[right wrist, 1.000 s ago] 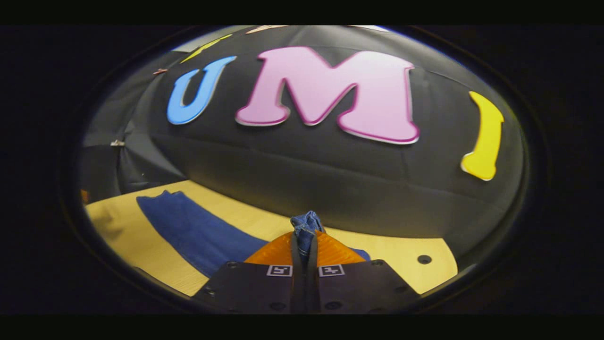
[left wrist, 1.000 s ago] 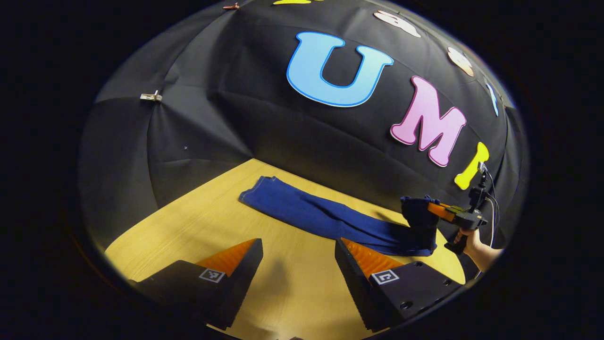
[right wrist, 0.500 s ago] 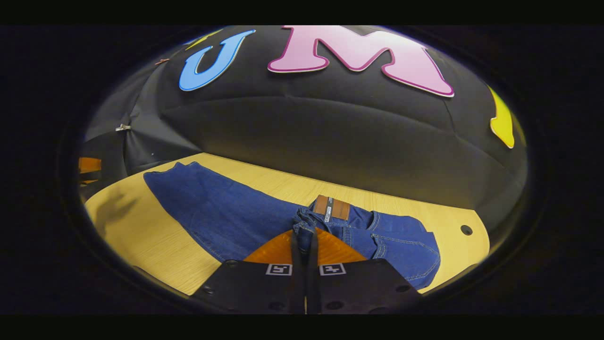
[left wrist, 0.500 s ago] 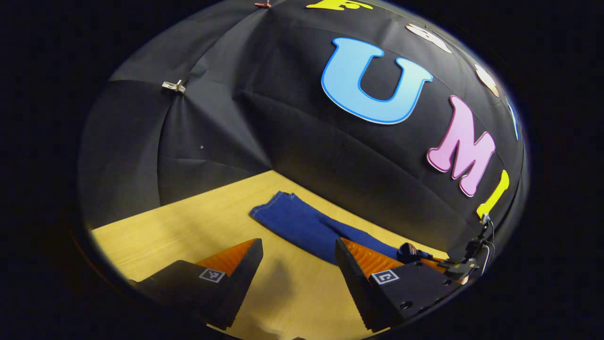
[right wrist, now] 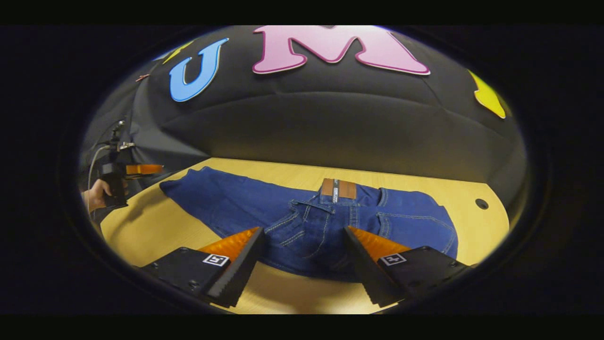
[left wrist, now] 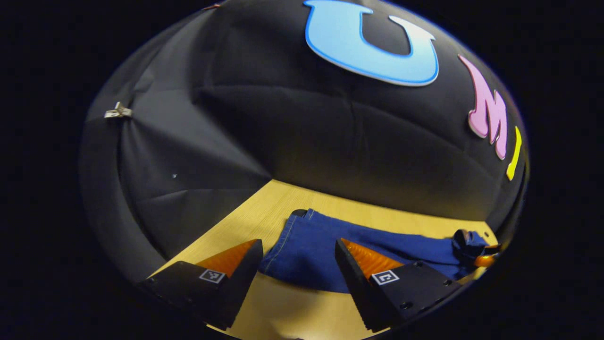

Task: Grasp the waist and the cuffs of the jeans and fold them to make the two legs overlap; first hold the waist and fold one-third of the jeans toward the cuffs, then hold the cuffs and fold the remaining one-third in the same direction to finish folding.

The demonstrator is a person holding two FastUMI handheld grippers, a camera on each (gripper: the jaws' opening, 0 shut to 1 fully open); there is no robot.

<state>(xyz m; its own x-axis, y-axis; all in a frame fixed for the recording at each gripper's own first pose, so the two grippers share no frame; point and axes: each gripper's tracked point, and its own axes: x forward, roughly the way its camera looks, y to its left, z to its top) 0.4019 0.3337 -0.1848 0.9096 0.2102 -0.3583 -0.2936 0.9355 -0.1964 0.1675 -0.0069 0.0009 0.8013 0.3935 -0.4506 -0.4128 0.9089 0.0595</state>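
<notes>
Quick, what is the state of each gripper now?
Left gripper: open, holding nothing.
Right gripper: open above the jeans, holding nothing.

Jeans (right wrist: 306, 222) lie flat on table (right wrist: 155, 231). Waist patch (right wrist: 338, 189) at far edge, nr wall; legs extend left.

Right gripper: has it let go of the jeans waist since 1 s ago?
Yes. The right gripper now stands open above the jeans, whose waist has come down from the air and lies flat on the table.

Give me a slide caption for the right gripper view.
Open right tongs poised over the waist of folded jeans on the wooden table.
</notes>
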